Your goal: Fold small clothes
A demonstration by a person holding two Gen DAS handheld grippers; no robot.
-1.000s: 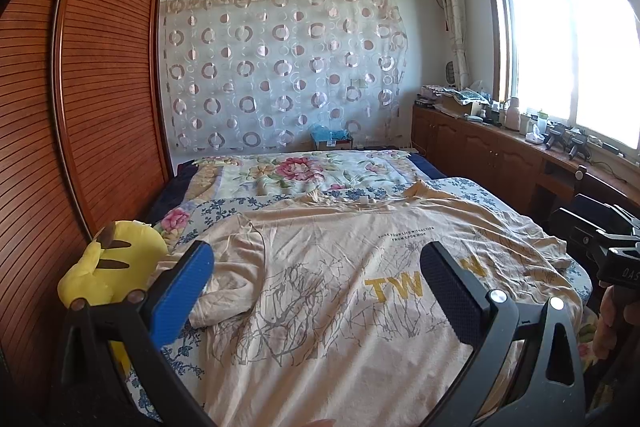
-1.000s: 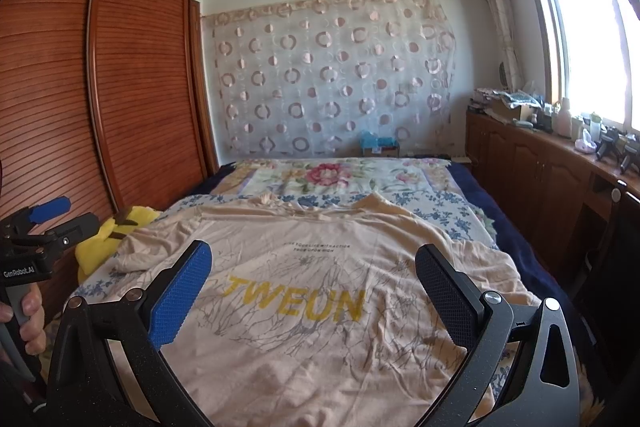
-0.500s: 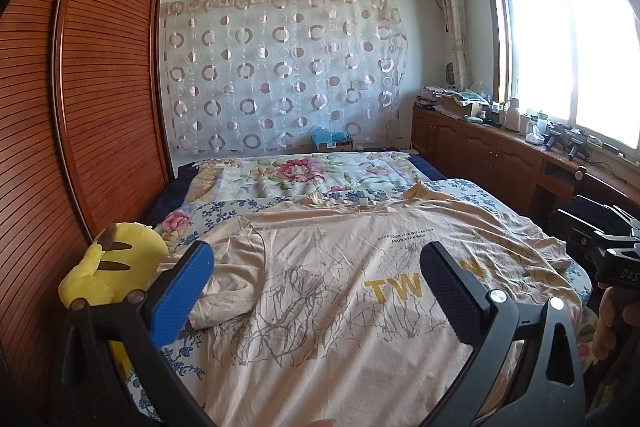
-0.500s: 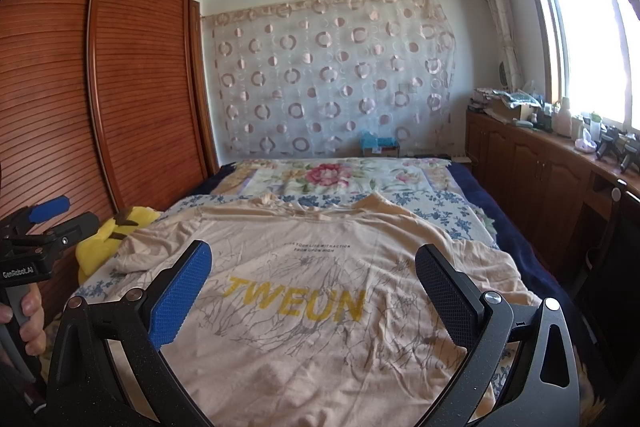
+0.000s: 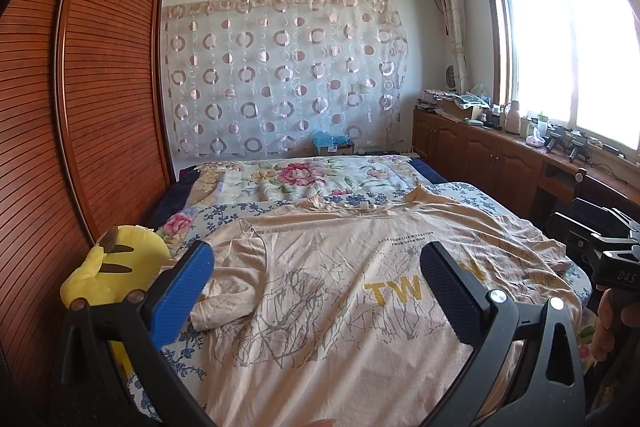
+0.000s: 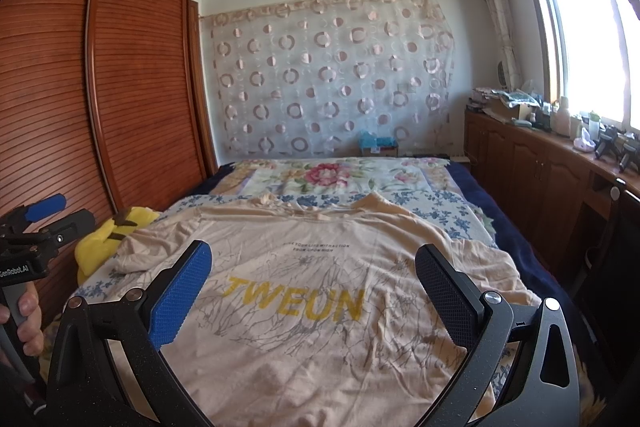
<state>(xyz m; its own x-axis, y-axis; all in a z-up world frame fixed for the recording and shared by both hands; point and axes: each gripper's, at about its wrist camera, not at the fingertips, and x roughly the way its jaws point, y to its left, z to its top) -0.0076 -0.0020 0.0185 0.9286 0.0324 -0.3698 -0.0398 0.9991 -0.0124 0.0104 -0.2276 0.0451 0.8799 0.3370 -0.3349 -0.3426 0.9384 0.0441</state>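
A beige T-shirt (image 5: 328,291) with yellow "TWEUN" lettering lies spread face up on the bed, collar away from me; it also shows in the right wrist view (image 6: 304,291). Its left sleeve (image 5: 236,279) lies crumpled. My left gripper (image 5: 316,287) is open and empty, held above the shirt's near left part. My right gripper (image 6: 312,287) is open and empty, held above the shirt's near middle. Each gripper shows at the edge of the other's view: the right one (image 5: 608,251), the left one (image 6: 36,227).
A yellow plush toy (image 5: 108,275) lies at the bed's left edge by the wooden wardrobe (image 5: 80,107). A floral quilt (image 5: 304,179) covers the far bed. Wooden cabinets (image 6: 560,179) with clutter run along the right under the window.
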